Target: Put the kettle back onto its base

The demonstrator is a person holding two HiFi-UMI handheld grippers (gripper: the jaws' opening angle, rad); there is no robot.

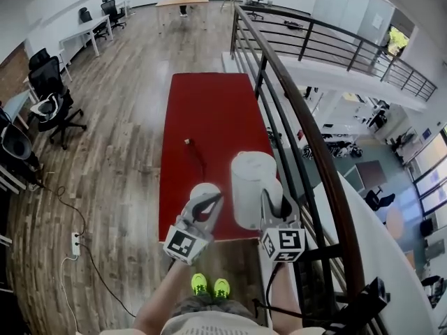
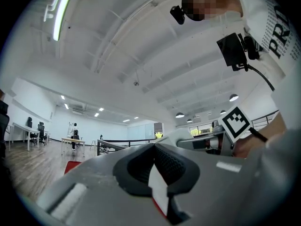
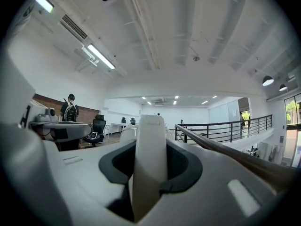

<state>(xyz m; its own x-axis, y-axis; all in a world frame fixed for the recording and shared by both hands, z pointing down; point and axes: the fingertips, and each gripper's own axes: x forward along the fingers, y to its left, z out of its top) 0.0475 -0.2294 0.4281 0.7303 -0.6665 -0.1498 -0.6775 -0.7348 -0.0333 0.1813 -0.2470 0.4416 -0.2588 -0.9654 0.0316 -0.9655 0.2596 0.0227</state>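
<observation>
The white kettle (image 1: 249, 187) hangs over the near right corner of the red table (image 1: 209, 110). My right gripper (image 1: 274, 199) is shut on its handle (image 3: 149, 159), which stands upright between the jaws. To its left is the round white kettle base (image 1: 202, 189), and my left gripper (image 1: 207, 204) is shut on its near rim. In the left gripper view only a thin white edge of the base (image 2: 159, 189) shows between the closed pads, with red table beneath. A dark cord (image 1: 198, 155) runs from the base across the table. Kettle and base sit side by side, apart.
A black metal railing (image 1: 293, 103) runs close along the table's right side, with a drop to a lower floor beyond. Office chairs (image 1: 52, 96) and desks stand at the left on the wooden floor. A power strip (image 1: 75, 243) lies at the lower left.
</observation>
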